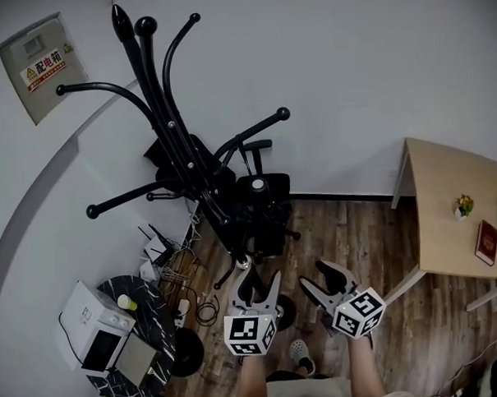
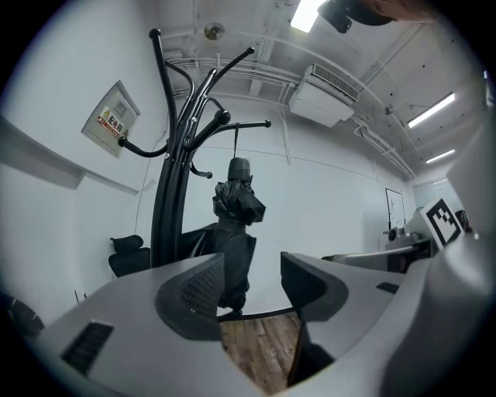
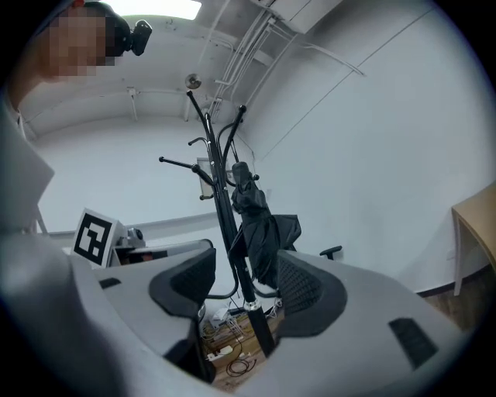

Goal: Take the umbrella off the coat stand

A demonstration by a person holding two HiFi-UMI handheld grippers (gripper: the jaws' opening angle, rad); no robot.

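Observation:
A black coat stand (image 1: 176, 139) with several curved hooks rises in front of the white wall. A folded black umbrella (image 2: 235, 225) hangs by its strap from one hook arm; the head view shows the umbrella (image 1: 264, 213) just right of the pole, and in the right gripper view the umbrella (image 3: 260, 229) hangs beside the pole. My left gripper (image 1: 260, 277) and right gripper (image 1: 318, 274) are held side by side, short of the stand. Both the left gripper (image 2: 252, 283) and the right gripper (image 3: 246, 283) are open, with nothing between the pads.
A wooden table (image 1: 447, 226) stands at the right with a small plant and a red book. At lower left a dark round table (image 1: 154, 300) carries a white appliance. Cables and a router (image 1: 173, 267) lie by the stand's base. A black office chair (image 2: 128, 252) stands behind the stand.

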